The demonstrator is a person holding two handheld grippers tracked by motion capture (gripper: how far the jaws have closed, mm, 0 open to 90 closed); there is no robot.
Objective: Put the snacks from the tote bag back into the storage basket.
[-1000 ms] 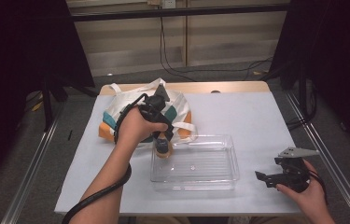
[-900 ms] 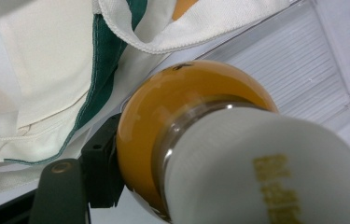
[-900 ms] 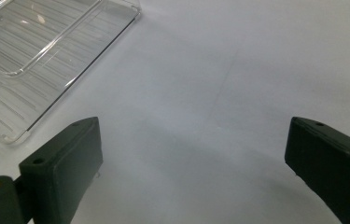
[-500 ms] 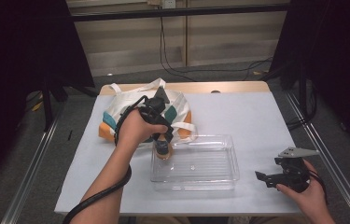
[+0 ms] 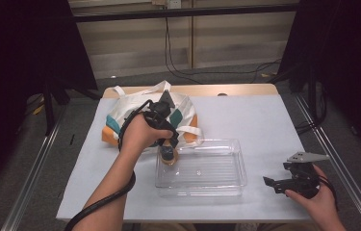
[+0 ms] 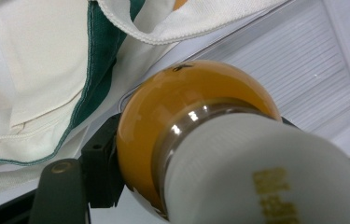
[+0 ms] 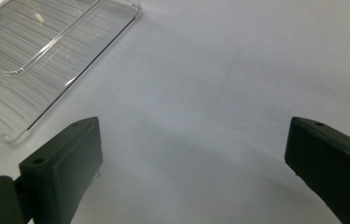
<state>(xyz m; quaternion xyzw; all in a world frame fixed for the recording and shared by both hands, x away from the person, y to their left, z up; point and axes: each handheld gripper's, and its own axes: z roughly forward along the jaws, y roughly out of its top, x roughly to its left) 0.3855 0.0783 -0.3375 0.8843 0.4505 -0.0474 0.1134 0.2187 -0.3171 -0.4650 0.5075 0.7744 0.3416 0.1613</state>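
Now, with the bulb [image 6: 196, 135] clamped in the left tool [image 5: 168, 153] over the tray's [image 5: 236, 166] left end at frame centre, it should be lowered gently before release, while the right tool [image 5: 277, 183] is held agape, lower right.

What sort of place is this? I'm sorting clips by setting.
Probably a lab or recording rig, not a home: a table with a plain white cover, black curtains on both sides, metal floor rails and loose cables behind.
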